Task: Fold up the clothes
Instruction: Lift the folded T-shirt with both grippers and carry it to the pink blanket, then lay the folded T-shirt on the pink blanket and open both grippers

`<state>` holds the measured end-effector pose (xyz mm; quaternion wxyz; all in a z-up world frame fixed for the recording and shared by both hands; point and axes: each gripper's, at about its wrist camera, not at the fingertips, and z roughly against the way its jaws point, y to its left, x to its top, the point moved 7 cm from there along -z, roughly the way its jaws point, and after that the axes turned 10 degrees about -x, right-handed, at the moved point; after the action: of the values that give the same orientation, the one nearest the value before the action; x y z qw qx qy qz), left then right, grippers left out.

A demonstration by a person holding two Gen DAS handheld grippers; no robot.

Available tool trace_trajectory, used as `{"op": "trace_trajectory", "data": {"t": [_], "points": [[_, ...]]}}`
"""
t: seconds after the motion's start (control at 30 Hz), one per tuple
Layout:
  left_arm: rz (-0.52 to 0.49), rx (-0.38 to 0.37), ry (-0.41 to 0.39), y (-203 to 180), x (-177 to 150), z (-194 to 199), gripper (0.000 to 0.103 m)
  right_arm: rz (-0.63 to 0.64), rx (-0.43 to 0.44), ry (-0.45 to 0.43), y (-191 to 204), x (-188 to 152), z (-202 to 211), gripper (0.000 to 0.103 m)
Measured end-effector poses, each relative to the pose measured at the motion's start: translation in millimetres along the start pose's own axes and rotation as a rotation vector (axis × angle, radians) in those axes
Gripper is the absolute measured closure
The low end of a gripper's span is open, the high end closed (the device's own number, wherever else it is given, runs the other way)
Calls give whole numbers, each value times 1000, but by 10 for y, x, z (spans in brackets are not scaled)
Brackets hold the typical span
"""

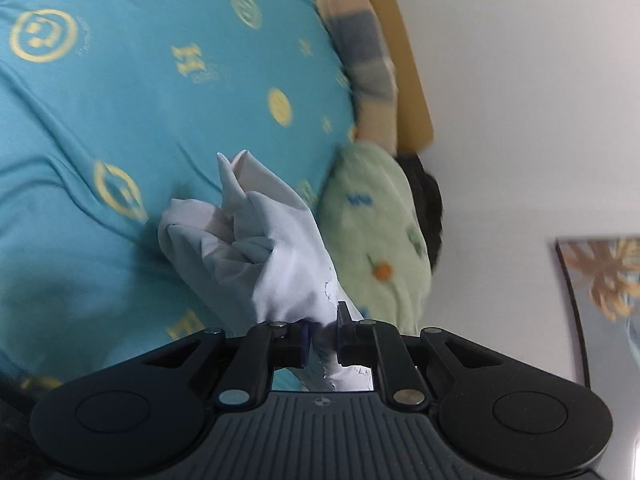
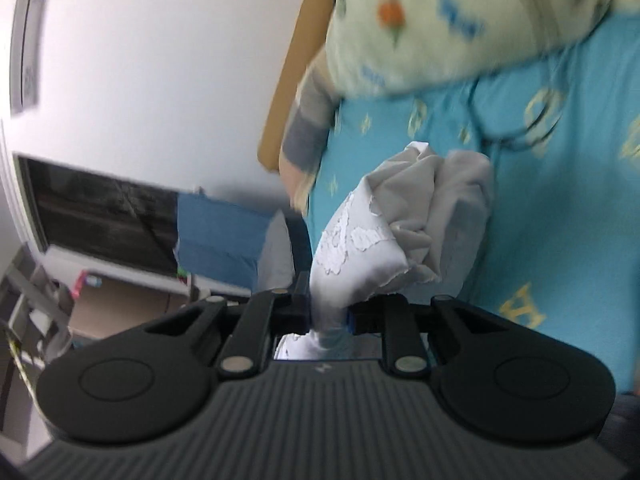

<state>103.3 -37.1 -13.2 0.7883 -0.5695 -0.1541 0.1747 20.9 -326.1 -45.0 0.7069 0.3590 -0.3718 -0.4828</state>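
A white garment [image 1: 260,248] with a cracked white print hangs bunched over a teal bedsheet [image 1: 120,120] with yellow symbols. My left gripper [image 1: 322,340] is shut on one part of it, the cloth pinched between the jaws. In the right wrist view the same white garment [image 2: 400,224] is crumpled, and my right gripper [image 2: 328,316] is shut on another part of it. Both views are tilted and blurred.
A pale green pillow [image 1: 376,236] with small prints lies on the bed, also in the right wrist view [image 2: 440,20]. A striped blanket [image 1: 368,64] and a wooden headboard [image 1: 404,60] sit by a white wall. A dark screen [image 2: 104,220], blue cloth [image 2: 216,232] and floor clutter lie left.
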Motion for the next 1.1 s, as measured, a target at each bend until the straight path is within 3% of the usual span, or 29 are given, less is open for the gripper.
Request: {"op": "trace_trajectory", "data": {"t": [0.17,0.27,0.5,0.63,0.77,0.97,1.1], "points": [[-78,-16,155,-620,-690,-643,90,-9,-25,-131,-170,657,930,83],[-126,-45,246,-1024,-1246,-1059,90,-10,-50,-219,-206,1233,1404,83],[-281,-301,388,-2450,-2370,-2202,90,51,-41,-556,161,2638,2669,83],[-353,-413,409,-2846,-2797,-2760,89,168,-47,-695,310,3056,3186,83],[-463,-352,455,-2542,-3224,-3046,88,229,-180,-760,-81,3081,3235,83],[-616,-160,566,-1532,-3437,-3055,89,105,-361,-630,-1261,2572,2978,83],[-703,-140,570,-1335,-3520,-2751,85,95,-397,-601,-1525,2312,2947,82]]}}
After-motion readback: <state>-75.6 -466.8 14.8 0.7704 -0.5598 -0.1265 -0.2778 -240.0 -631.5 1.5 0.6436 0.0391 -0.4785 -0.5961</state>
